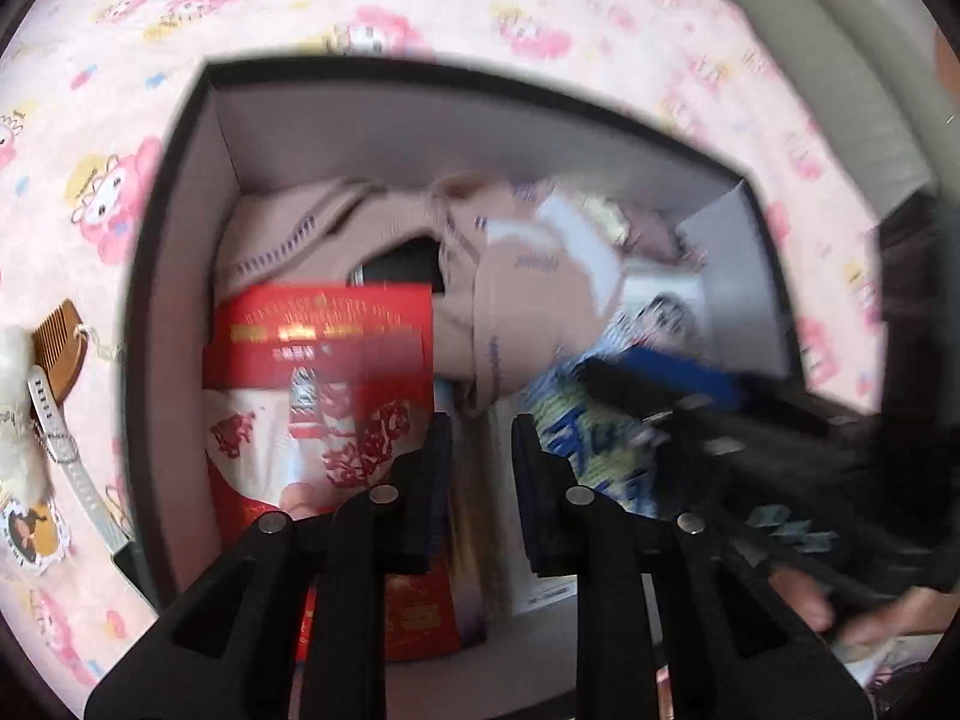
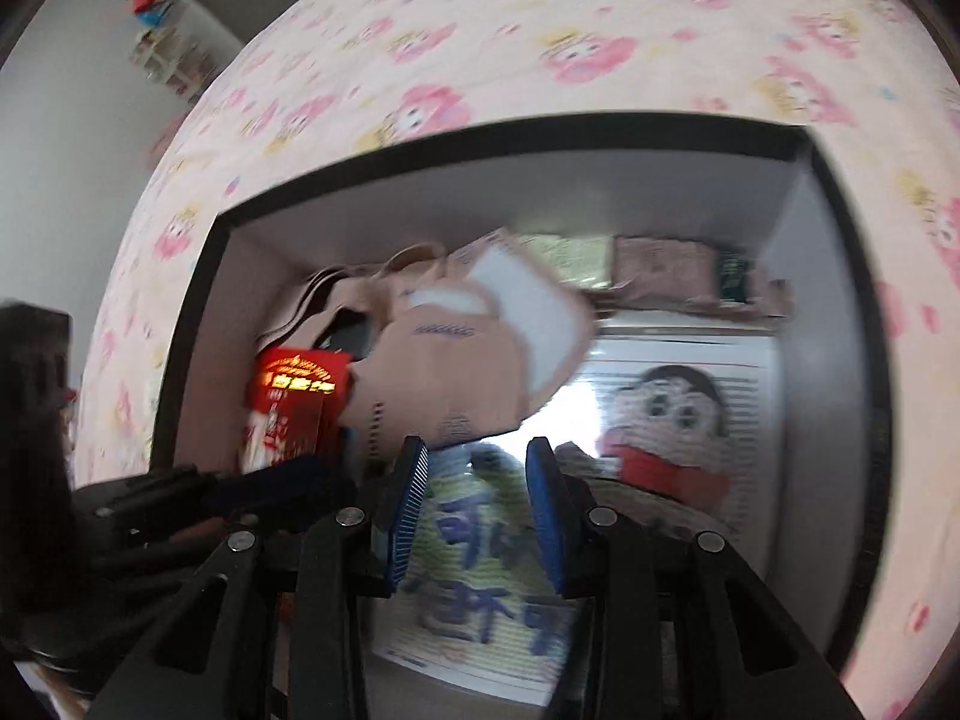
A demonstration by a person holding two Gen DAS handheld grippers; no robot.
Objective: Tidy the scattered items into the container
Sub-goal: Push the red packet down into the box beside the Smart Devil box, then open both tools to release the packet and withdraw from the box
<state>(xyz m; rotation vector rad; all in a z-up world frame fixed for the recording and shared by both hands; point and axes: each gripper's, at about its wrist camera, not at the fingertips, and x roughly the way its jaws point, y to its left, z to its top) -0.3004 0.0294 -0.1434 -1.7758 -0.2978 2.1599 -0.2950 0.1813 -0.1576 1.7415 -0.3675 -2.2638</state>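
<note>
A dark-rimmed box [image 1: 174, 228] [image 2: 198, 300] sits on a pink cartoon bedsheet [image 1: 480, 0]. Inside lie a tan cloth bag [image 1: 510, 312] [image 2: 444, 360], a red packet [image 1: 324, 348] [image 2: 294, 402], a cartoon-face sheet [image 2: 672, 420] and a green-white sheet with blue characters [image 2: 480, 570]. My left gripper [image 1: 480, 438] hovers over the box beside the red packet, jaws narrowly apart with nothing between them. My right gripper [image 2: 477, 462] hangs over the blue-character sheet, jaws apart and nothing pressed between the pads. On the bedsheet left of the box lie a wooden comb [image 1: 60, 348] and a white strap [image 1: 66, 438].
A fluffy white thing [image 1: 12, 420] and a round badge [image 1: 30, 534] lie by the comb. A hand [image 1: 840, 606] holds the right gripper's body at the box's right side. A beige cushion [image 1: 810, 60] lies beyond the bed. A shelf with toys [image 2: 162, 48] stands by the wall.
</note>
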